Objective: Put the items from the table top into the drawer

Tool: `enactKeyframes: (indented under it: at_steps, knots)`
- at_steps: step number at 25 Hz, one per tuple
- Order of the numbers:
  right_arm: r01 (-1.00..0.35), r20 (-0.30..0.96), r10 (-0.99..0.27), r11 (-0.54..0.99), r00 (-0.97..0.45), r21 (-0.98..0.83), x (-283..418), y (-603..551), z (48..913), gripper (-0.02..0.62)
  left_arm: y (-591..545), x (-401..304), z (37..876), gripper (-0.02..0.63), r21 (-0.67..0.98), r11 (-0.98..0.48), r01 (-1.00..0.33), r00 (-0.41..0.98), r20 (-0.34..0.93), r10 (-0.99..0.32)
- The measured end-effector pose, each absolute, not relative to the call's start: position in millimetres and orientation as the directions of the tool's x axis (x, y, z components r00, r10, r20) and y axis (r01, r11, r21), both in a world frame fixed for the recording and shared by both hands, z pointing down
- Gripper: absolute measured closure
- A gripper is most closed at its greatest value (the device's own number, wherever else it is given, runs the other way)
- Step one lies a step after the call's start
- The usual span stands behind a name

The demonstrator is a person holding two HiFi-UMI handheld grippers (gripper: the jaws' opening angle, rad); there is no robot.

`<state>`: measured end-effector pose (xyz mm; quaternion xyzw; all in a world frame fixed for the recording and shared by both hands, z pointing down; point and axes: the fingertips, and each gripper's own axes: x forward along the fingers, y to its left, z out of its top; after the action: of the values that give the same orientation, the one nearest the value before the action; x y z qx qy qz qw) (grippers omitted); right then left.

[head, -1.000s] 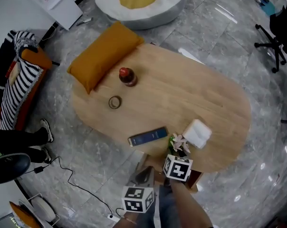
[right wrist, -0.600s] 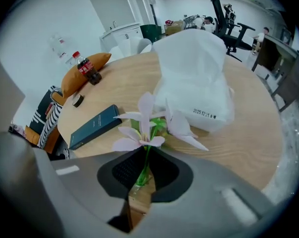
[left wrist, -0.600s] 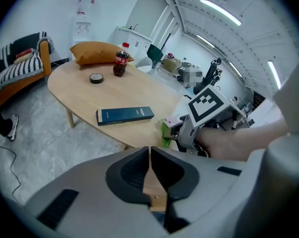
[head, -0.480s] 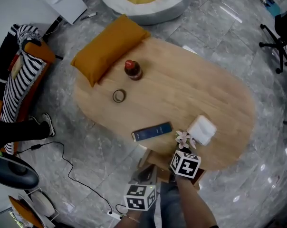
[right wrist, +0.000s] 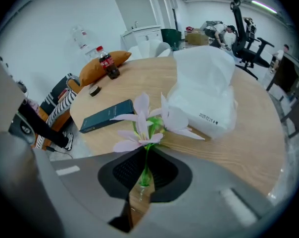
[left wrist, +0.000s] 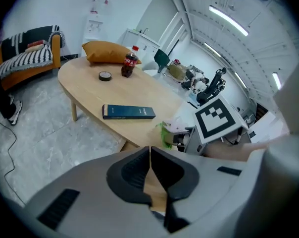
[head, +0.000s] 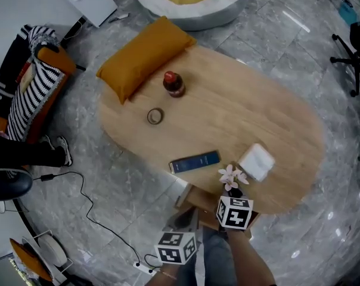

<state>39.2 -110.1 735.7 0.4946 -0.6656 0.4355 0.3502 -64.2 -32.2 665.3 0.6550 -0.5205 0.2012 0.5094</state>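
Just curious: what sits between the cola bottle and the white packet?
Nothing; the head view shows bare tabletop between bottle and packet.

Flower (right wrist: 139,125): stem foot hidden between the jaws of the right gripper (right wrist: 143,171), which have just been closing on it.
Drawer (head: 198,202), beneath that gripper: mostly behind its marker cube.
White packet (right wrist: 204,90), beyond it: print too small to read.
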Motion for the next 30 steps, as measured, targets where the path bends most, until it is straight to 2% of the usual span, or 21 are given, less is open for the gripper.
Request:
enactKeyframes:
  at_steps: [3,15,30]
  knots:
    - [-0.953,0.891,-0.348,0.191,-0.290,-0.236,38.1,-102.2,729.0,0.572,-33.2,-67.6,663.3,0.592,0.461,0.082,-0.884,0.368,0.792,-0.488]
    - [-0.924,0.876,-0.331,0.273,-0.350,-0.266,41.4,-66.1,702.1,0.572,-29.9,-67.9,648.2,0.592,0.469,0.087,-0.879,0.365,0.777,-0.513]
    - [-0.918,0.883,-0.296,0.275,-0.365,-0.287,42.5,-1.6,704.8,0.572,-9.2,-68.2,660.1,0.592,0.480,0.075,-0.874,0.379,0.772,-0.511]
